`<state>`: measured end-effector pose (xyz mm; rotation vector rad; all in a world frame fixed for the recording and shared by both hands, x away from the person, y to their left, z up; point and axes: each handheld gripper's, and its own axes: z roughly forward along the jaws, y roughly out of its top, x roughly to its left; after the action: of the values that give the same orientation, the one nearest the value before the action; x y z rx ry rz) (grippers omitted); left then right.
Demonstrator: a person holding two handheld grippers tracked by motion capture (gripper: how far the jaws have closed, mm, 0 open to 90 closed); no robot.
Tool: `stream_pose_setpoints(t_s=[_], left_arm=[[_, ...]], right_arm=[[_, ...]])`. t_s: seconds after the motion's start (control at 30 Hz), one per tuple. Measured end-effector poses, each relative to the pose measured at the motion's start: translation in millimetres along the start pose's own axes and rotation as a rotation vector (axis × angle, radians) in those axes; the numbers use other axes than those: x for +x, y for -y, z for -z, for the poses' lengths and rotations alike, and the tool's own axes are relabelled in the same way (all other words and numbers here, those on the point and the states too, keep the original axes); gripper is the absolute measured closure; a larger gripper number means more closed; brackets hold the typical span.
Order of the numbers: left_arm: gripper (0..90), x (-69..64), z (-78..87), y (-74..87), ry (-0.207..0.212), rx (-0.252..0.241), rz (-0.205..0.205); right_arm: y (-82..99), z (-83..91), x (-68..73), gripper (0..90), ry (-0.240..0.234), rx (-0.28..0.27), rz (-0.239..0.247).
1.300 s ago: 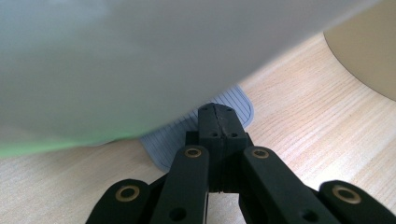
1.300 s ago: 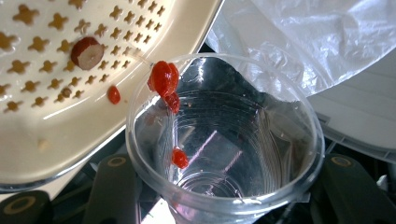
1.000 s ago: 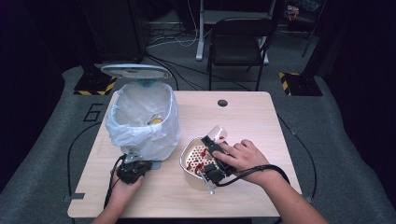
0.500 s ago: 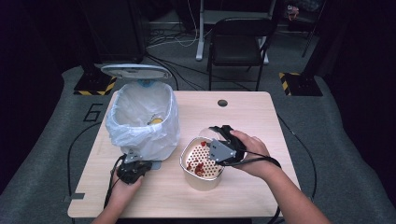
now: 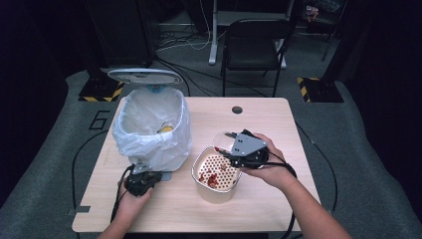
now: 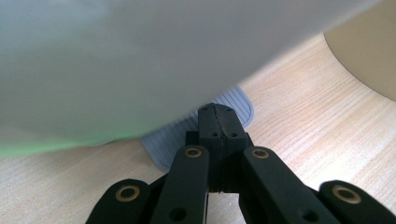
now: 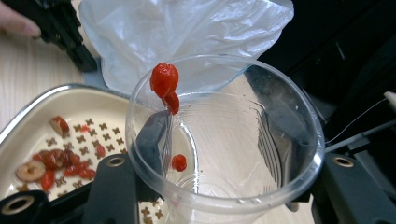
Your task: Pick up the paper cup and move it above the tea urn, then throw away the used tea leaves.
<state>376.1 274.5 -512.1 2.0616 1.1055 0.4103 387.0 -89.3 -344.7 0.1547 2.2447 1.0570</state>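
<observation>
Right gripper (image 5: 230,144) pinches a clear plastic cup (image 7: 224,140) by its sides, tipped over the strainer container (image 5: 217,174) on the table (image 5: 278,124); red berries (image 7: 164,80) stick to the cup's rim. Left gripper (image 6: 218,122), jaws pressed together with nothing between them, presses the grey pedal (image 6: 187,135) at the foot of the bag-lined bin (image 5: 152,124).

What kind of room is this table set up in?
Probably a lab or studio for recording tasks, not a kitchen: dark curtained surroundings, loose black cables on the grey floor, yellow-and-black striped stand bases, and an empty black folding chair.
</observation>
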Motion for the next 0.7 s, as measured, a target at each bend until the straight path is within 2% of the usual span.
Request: stream_pose_setpoints(t_s=[0.37,0.53,0.7], left_arm=[[90.0,0.2,0.0,-0.1,0.002,0.001,0.000],[90.0,0.1,0.0,-0.1,0.002,0.000,0.000],[90.0,-0.1,-0.1,0.0,0.002,0.000,0.002]], right_arm=[[-5.2,1.0,-9.6,44.4,-0.020,-0.033,-0.157],[-10.6,1.2,-16.6,44.4,-0.048,-0.070,-0.278],[-19.2,0.2,-19.7,44.4,-0.051,-0.079,-0.309]])
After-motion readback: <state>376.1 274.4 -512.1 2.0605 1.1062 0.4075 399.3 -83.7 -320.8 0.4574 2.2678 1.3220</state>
